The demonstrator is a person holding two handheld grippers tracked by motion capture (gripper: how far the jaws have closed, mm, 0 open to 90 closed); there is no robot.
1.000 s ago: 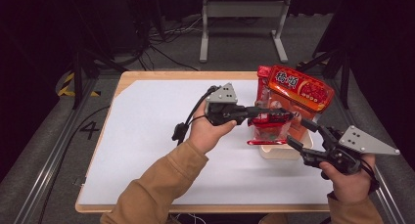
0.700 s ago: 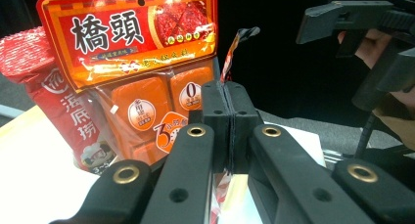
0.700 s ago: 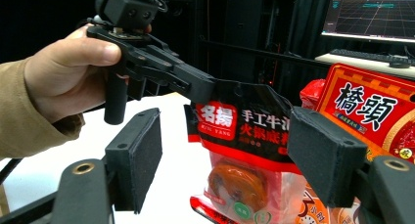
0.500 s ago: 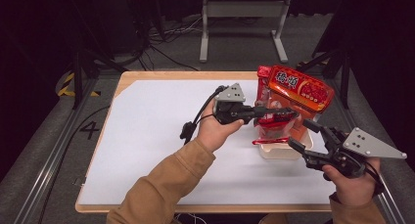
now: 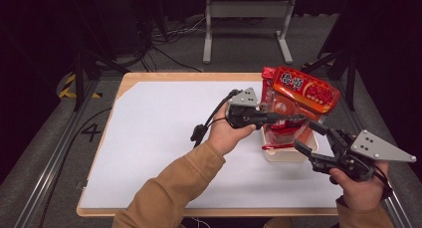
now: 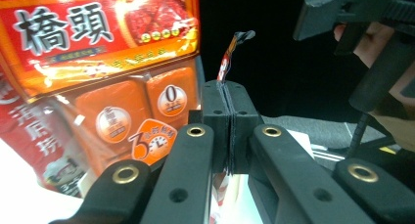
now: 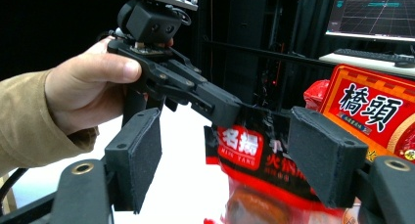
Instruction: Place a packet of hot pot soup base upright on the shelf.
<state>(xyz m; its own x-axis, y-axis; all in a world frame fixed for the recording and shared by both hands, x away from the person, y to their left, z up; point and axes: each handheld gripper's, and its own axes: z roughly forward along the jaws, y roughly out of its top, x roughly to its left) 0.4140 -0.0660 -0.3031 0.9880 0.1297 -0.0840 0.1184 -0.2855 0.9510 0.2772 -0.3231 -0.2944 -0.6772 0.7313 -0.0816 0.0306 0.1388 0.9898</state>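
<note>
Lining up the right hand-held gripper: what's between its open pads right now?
In the right gripper view, the red packet hangs between the right hand-held gripper's open pads, untouched by either; the left hand-held gripper pinches its top edge.

The bench [image 5: 149, 138] lies open across its left and middle. At the right, upright snack packets [image 5: 303, 91] and a clear tub [image 5: 286, 151] block the way past the right tongs [image 5: 311, 136].

Left tool [image 5: 293, 119] (clamped) on red packet [image 5: 281, 131]
</note>
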